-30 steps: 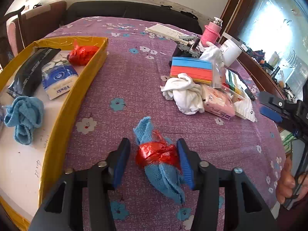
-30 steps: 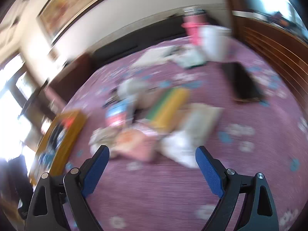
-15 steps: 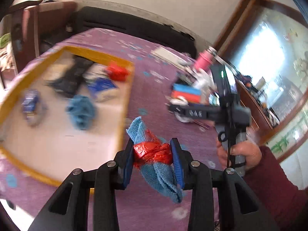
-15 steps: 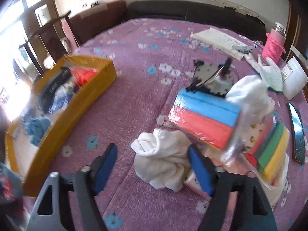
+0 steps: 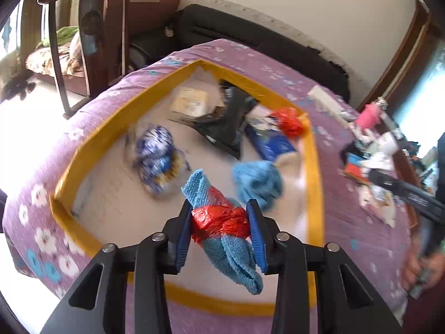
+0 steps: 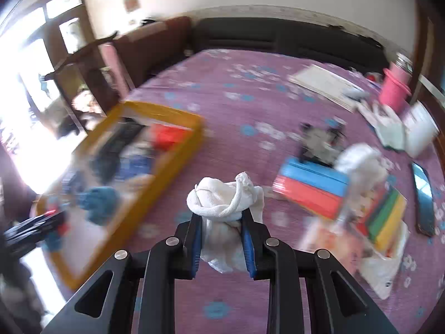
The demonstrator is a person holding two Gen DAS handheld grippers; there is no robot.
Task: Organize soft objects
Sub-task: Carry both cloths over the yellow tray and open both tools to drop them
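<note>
My left gripper (image 5: 219,206) hangs over the yellow-rimmed tray (image 5: 314,183), gripping a blue cloth wrapped in red plastic (image 5: 219,224); its jaws are opening slightly while the pads still press the bundle. A second blue cloth (image 5: 257,182) lies in the tray just beyond it. My right gripper (image 6: 221,217) holds a bunched white cloth (image 6: 222,194) above the purple flowered bedspread (image 6: 250,105), its jaws closing tight on it. The tray (image 6: 167,175) lies to its left.
The tray also holds a black pouch (image 5: 228,119), a red bag (image 5: 289,122), a blue tissue pack (image 5: 272,142) and a blue-white bundle (image 5: 158,156). To the right lie striped sponge packs (image 6: 311,189), a phone (image 6: 422,197), papers (image 6: 322,83) and a pink bottle (image 6: 393,89). A wooden chair (image 5: 91,27) stands beside the bed.
My left gripper carried the blue-and-red bundle from the bedspread to above the tray. My right gripper swung to the white cloth, shut on it and lifted it.
</note>
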